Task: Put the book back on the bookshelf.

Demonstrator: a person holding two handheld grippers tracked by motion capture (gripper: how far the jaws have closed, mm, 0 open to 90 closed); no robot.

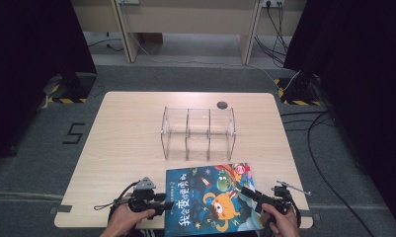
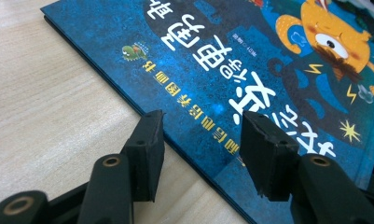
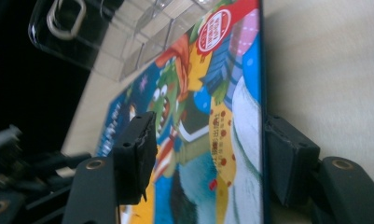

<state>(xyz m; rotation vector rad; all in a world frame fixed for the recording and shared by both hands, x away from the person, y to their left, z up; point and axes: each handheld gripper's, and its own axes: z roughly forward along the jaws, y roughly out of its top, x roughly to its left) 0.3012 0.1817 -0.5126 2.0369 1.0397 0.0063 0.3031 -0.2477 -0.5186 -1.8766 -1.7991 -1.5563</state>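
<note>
Nearest the camera, two hands at the table's [image 1: 121, 128] front edge, each with a gripper. Left gripper [image 1: 158, 203] at the left edge of a blue picture book [image 1: 210, 197], jaws spread and straddling that edge, one jaw over the wood, the other over the cover, no pinch visible. Right gripper [image 1: 245, 192] at the book's right edge, jaws apart with the edge between them, one over the cover, one beside it on the table side; contact unclear. Book flat near the front edge, just before a clear three-compartment organizer [image 1: 198, 133] at mid-table.
</note>
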